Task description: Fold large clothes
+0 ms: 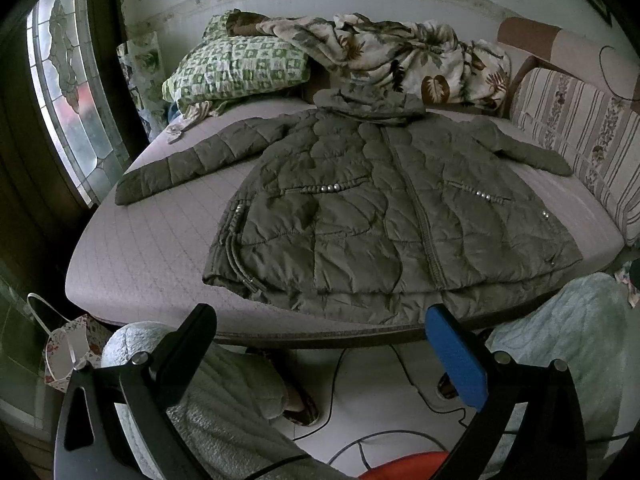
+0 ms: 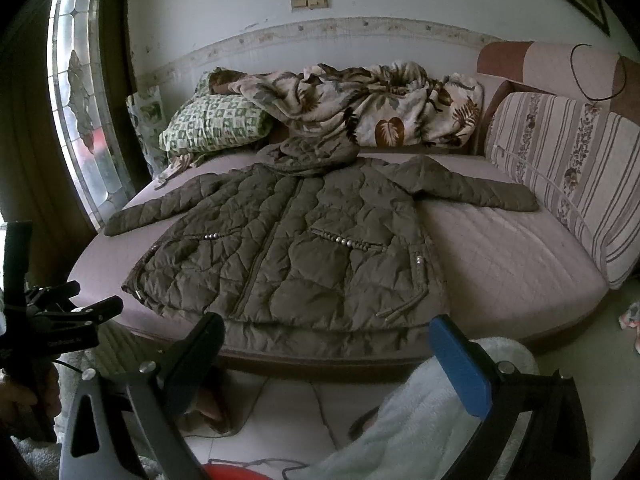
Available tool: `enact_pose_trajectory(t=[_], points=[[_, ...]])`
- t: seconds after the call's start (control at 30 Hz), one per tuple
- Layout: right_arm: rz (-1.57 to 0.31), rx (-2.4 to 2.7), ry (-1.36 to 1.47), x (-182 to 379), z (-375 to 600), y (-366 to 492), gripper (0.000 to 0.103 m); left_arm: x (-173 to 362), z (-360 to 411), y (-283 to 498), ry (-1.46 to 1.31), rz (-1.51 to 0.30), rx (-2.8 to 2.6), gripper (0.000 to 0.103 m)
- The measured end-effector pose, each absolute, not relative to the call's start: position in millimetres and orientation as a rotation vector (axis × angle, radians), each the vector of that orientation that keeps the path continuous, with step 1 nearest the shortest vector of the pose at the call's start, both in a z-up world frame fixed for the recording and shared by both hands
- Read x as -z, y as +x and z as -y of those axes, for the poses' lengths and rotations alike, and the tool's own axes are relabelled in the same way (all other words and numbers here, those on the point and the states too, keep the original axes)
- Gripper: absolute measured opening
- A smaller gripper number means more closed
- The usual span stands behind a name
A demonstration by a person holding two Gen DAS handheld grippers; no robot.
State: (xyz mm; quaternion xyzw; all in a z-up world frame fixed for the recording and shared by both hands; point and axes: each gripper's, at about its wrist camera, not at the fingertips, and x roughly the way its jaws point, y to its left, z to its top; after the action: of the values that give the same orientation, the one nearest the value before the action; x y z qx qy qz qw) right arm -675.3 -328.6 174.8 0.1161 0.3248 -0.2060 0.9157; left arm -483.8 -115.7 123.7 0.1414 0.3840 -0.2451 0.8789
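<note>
An olive quilted jacket (image 1: 384,216) lies spread flat, front up, across the mattress (image 1: 152,248), zipped down the middle, its hem at the near edge of the bed. Both sleeves are stretched out sideways: the left sleeve (image 1: 176,168) reaches toward the stained-glass window (image 1: 68,92), the right sleeve (image 2: 480,190) toward the striped cushion (image 2: 568,172). The hood (image 2: 308,154) is bunched at the collar, touching the leaf-print blanket (image 2: 380,108) heaped at the back of the bed, with a green checked pillow (image 1: 236,68) beside it.

The left gripper (image 1: 320,328) hangs just short of the bed's edge, over the floor, jaws spread wide with nothing between them (one black finger, one blue-padded). The right gripper (image 2: 328,340) sits in much the same way at the hem's near side, also gaping wide and empty; neither touches the jacket.

Below, a person's fluffy pale trousers (image 1: 560,340) and slippered feet (image 1: 300,408) stand on a tiled floor strewn with thin cables (image 1: 404,372). A paper gift bag (image 1: 68,348) sits on the floor at the left.
</note>
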Motion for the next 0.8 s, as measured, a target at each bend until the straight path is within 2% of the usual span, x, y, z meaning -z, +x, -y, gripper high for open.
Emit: enact_pose_trajectory(t=[0.8], points=[[-0.7, 0.429, 0.239, -168.2, 330.1, -664.2, 0.103, -120.6, 116.2, -477.5, 0.296, -0.812, 0.506, 0.103]])
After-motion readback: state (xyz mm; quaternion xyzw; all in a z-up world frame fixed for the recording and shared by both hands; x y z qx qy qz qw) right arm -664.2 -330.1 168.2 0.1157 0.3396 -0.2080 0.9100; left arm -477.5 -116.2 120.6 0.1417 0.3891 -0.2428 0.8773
